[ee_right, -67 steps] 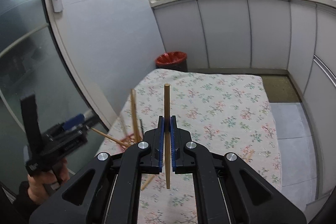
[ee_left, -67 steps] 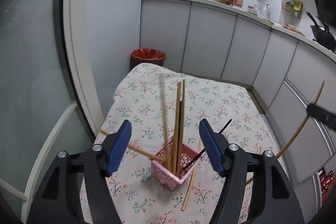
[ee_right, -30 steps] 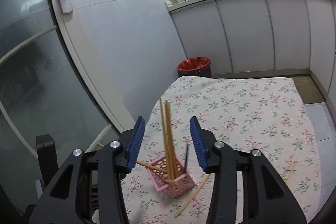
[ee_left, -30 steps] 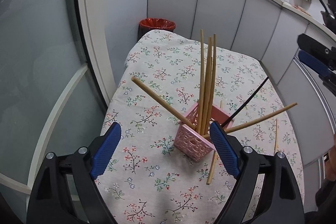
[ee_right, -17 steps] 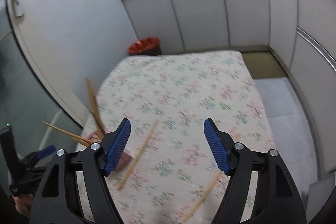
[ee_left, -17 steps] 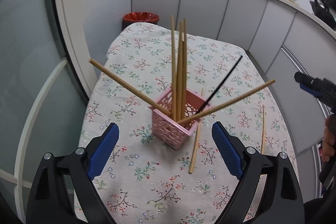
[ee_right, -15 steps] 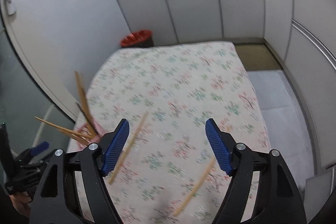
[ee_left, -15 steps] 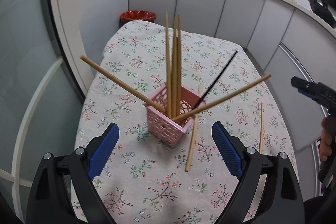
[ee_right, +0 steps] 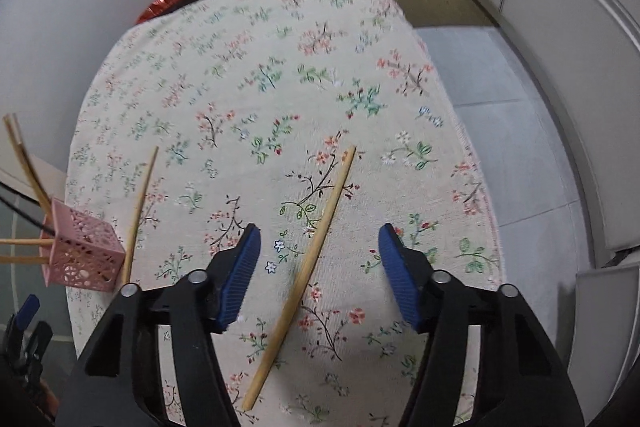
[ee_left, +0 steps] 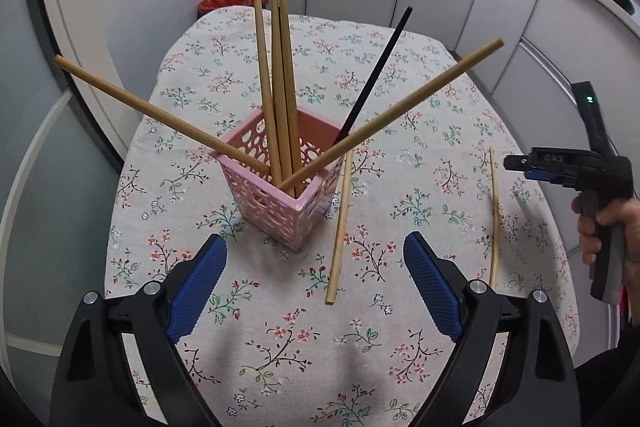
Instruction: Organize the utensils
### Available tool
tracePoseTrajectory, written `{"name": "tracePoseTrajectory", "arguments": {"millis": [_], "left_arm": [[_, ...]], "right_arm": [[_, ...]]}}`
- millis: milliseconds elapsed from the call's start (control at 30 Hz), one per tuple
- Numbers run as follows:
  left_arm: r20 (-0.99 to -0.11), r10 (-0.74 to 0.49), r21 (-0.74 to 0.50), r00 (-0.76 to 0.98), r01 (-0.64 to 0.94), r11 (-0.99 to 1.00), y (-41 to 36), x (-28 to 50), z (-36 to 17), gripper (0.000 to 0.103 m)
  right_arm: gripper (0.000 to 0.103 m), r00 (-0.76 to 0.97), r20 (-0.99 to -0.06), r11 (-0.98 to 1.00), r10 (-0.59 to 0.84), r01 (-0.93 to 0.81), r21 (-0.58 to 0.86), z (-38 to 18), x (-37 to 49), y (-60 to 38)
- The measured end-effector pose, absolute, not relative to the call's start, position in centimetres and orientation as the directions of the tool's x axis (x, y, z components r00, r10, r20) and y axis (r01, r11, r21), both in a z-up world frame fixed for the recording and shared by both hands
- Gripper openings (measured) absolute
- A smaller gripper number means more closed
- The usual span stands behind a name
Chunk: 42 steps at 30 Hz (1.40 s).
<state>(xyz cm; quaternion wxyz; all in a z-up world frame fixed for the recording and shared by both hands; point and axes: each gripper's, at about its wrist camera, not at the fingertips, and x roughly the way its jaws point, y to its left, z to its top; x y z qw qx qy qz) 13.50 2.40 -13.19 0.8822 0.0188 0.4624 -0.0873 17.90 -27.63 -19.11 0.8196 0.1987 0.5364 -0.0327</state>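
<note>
A pink perforated basket (ee_left: 280,183) stands on the floral table and holds several wooden chopsticks and one black chopstick (ee_left: 376,75), all fanned out. One loose wooden chopstick (ee_left: 340,223) lies just right of the basket, another (ee_left: 494,215) farther right. My left gripper (ee_left: 312,283) hangs open in front of the basket with nothing between its pads. My right gripper (ee_right: 318,239) is low over the table, jaws closing, straddling a loose chopstick (ee_right: 332,195) that lies flat; the pads do not touch it. The basket (ee_right: 80,255) is at that view's left edge.
The tablecloth (ee_left: 400,67) ends close to the right of my right gripper, with grey floor tiles (ee_right: 520,147) below. A red bin (ee_left: 228,1) stands beyond the far end, white cabinets behind, a glass door on the left. A hand (ee_left: 600,227) holds the right gripper's handle.
The right gripper let a chopstick go into the basket, swung right and sank over a loose chopstick; its jaws are narrower than half a second ago. The left gripper moved lower and nearer the basket.
</note>
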Motion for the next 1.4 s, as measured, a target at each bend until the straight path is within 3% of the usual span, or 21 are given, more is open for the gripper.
{"name": "tracePoseTrajectory", "arguments": {"millis": [167,233,300,400,733,933,1067,1133,1400], "left_arm": [[-0.831,-0.149,-0.062,0.536,0.177,0.982,2.6,13.8,-13.7,0.088],[-0.832,-0.148,-0.057,0.535,0.182,0.982,2.7,13.8,-13.7,0.088],[-0.832,-0.147,-0.056,0.535,0.184,0.981,2.8,13.8,-13.7,0.088],[-0.835,-0.148,-0.059,0.531,0.181,0.982,3.0,13.7,-13.9,0.088],[-0.849,-0.166,-0.012,0.501,0.297,0.955,0.0,11.1,-14.6,0.086],[-0.875,-0.193,0.004,0.444,0.405,0.914,-4.8,10.1,-15.7,0.068],[-0.900,-0.162,0.052,0.406,0.467,0.883,-9.2,11.1,-17.2,0.049],[-0.906,-0.128,0.098,0.403,0.494,0.864,-11.7,12.3,-17.9,0.044],[-0.906,0.047,0.230,0.421,0.395,0.889,-15.5,23.0,-18.5,0.042]], "right_arm": [[0.032,0.348,-0.918,0.893,0.188,0.328,0.308,-22.1,19.8,-27.4],[0.029,0.362,-0.918,0.897,0.164,0.333,0.291,-22.2,20.1,-27.1],[0.016,0.355,-0.925,0.897,0.134,0.353,0.266,-22.2,20.2,-26.9],[0.007,0.360,-0.927,0.903,0.104,0.357,0.240,-22.3,20.1,-26.7],[0.005,0.406,-0.888,0.871,0.216,0.331,0.363,-19.9,17.9,-27.5],[0.005,0.442,-0.867,0.872,0.229,0.303,0.385,-17.6,15.3,-29.1],[0.005,0.443,-0.864,0.863,0.240,0.309,0.399,-17.7,14.6,-31.0],[0.005,0.438,-0.862,0.853,0.254,0.318,0.413,-18.1,14.4,-31.7],[0.005,0.427,-0.863,0.842,0.271,0.329,0.427,-18.7,13.7,-33.9]]}}
